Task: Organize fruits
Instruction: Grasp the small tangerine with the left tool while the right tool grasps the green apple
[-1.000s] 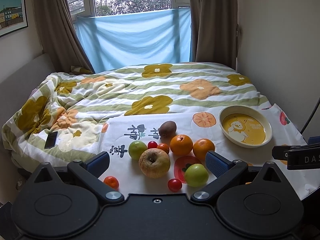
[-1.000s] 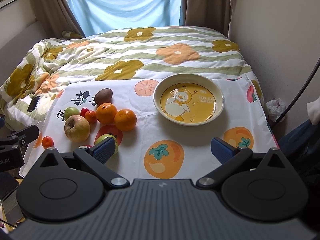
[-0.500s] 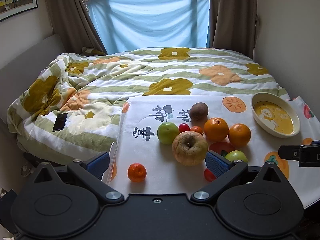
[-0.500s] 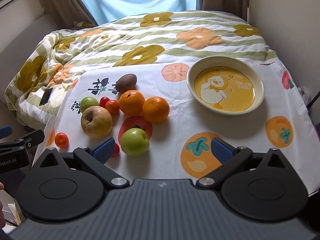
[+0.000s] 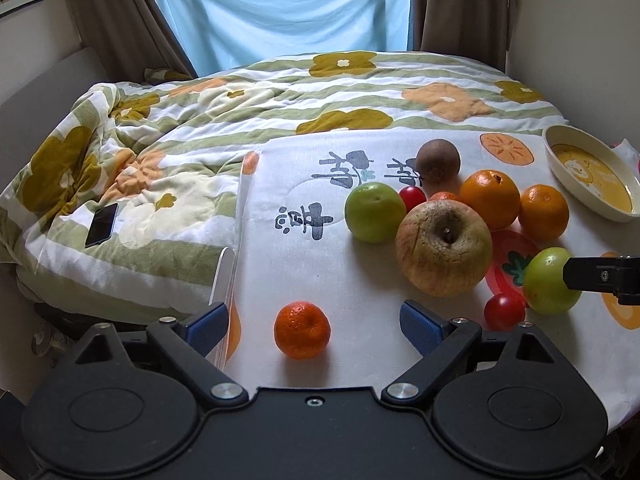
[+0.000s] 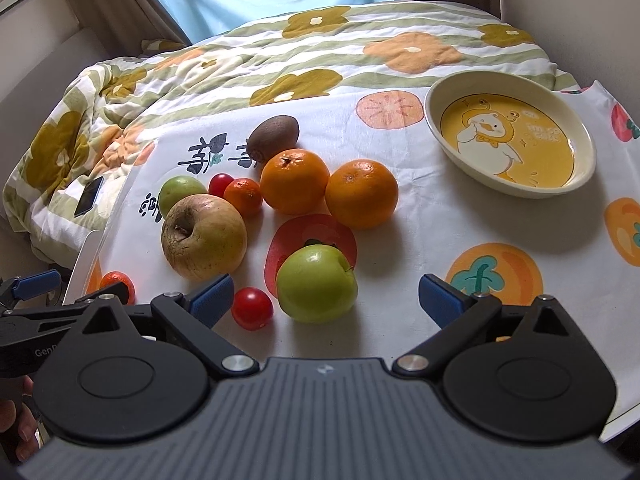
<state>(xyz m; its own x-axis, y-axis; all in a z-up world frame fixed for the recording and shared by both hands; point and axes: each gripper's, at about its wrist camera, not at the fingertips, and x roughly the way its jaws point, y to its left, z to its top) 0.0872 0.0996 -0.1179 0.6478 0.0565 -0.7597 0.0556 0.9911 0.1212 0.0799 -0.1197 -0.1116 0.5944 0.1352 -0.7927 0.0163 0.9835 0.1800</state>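
On the near edge of the printed cloth point(image 5: 304, 264) lies a small mandarin point(image 5: 302, 330), alone, between the two blue fingers of the left gripper point(image 5: 314, 322). The jaws of this gripper have just been closing a little, but they are wide apart and the pads do not touch the mandarin. The right gripper point(image 6: 326, 300) is also wide open, with nothing gripped; a green apple point(image 6: 316, 284) sits between its fingers, and a red cherry tomato point(image 6: 252, 308) lies just beside its left finger point(image 6: 210, 298), touching neither pad as far as one can see.

Behind them is the big wrinkled apple point(image 6: 204, 238), and further back a second green apple point(image 6: 182, 194), another cherry tomato point(image 6: 221, 184) and a small mandarin point(image 6: 243, 197) close together. To the right of these stand two oranges point(image 6: 294, 182) side by side, almost touching. A brown kiwi point(image 6: 274, 136) lies behind them. The yellow duck bowl point(image 6: 510, 140) is well apart at the far right, with no fruit in it.

Beyond the cloth is a flowered blanket point(image 5: 280, 92) with a dark phone point(image 5: 102, 224) on its left part, and then the blue curtain point(image 5: 280, 8).
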